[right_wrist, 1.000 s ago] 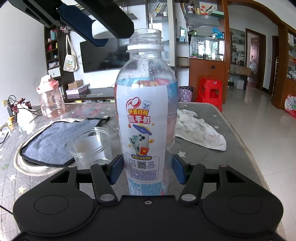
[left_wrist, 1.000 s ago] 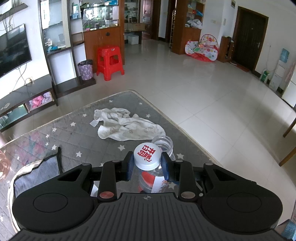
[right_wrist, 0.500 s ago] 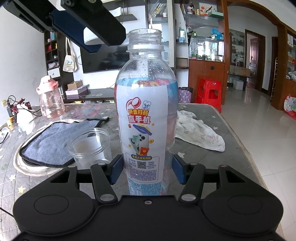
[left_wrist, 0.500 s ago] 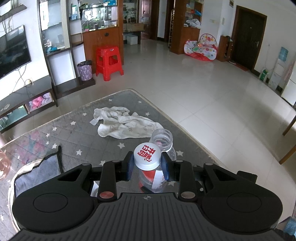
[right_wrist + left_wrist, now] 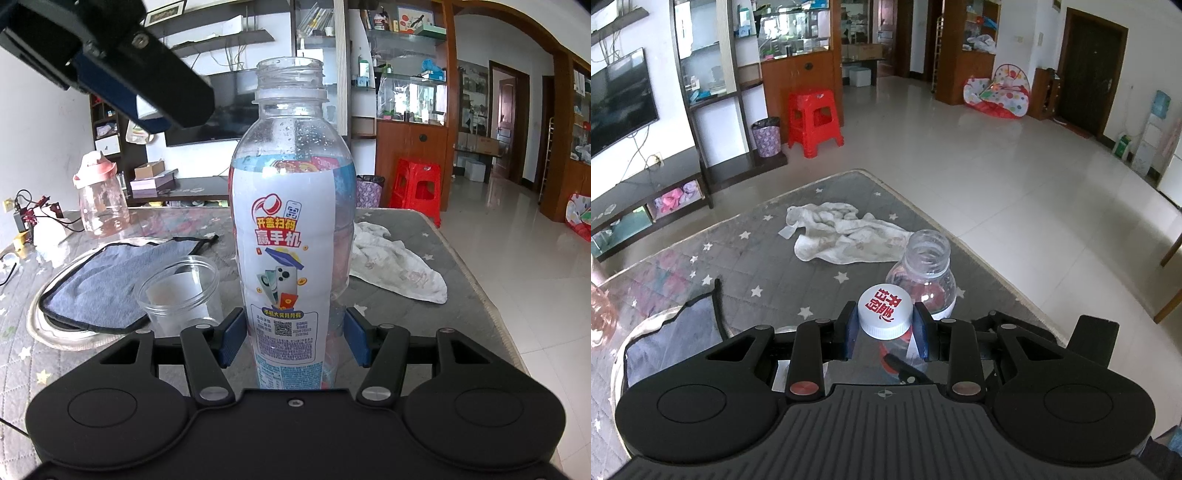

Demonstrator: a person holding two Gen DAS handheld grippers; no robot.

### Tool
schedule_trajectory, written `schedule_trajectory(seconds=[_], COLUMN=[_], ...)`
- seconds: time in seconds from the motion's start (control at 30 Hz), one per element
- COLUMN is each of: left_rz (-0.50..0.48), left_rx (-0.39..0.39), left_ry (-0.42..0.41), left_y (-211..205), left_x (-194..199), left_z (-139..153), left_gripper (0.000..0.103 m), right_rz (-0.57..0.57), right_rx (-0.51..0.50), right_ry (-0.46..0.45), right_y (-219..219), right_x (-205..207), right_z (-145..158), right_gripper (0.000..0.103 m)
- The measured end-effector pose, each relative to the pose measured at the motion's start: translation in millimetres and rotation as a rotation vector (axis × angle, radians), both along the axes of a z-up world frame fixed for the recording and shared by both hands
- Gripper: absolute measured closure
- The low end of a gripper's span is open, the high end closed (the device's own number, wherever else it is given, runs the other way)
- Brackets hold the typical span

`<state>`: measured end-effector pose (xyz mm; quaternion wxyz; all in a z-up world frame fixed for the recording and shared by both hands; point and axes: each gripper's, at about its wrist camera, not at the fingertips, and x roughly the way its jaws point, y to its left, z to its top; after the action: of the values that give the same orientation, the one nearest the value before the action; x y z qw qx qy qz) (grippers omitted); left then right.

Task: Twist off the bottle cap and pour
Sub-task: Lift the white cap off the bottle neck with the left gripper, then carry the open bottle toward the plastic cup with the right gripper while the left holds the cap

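Between my right gripper's [image 5: 293, 339] blue pads stands the bottle [image 5: 291, 236], upright on the table [image 5: 454, 280]; the pads sit at its lower label, closed on its sides as far as I can judge. Its mouth is open and the water level is high, near the shoulder. My left gripper [image 5: 885, 326] is clamped on the white cap [image 5: 885, 312], held just short of and above the open neck. Forward and left of the right tool is the clear cup [image 5: 179, 286], close beside the bottle, light and likely easy to knock.

My worries: squeezing the soft plastic harder could push water out of the neck. Tilting too fast with this much liquid could overshoot the cup and wet the grey cloth [image 5: 110, 284] behind it. The left tool hangs over the pouring path, so I judge a collision possible unless I move it away.
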<state>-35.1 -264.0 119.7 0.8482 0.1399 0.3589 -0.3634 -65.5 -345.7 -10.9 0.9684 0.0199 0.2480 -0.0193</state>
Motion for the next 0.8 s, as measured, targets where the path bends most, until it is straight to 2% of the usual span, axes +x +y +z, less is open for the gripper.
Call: schedule_trajectory(seconds=[0.8], left_rz=[0.02], left_rx=[0.029], left_ry=[0.008], left_y=[19.0], left_x=[-8.8], left_z=[-25.9], left_gripper=[0.071], right_rz=[0.003], right_rx=[-0.02], right_ry=[0.001], right_y=[1.7], right_x=[-3.7], right_z=[2.3], right_gripper=[0.042])
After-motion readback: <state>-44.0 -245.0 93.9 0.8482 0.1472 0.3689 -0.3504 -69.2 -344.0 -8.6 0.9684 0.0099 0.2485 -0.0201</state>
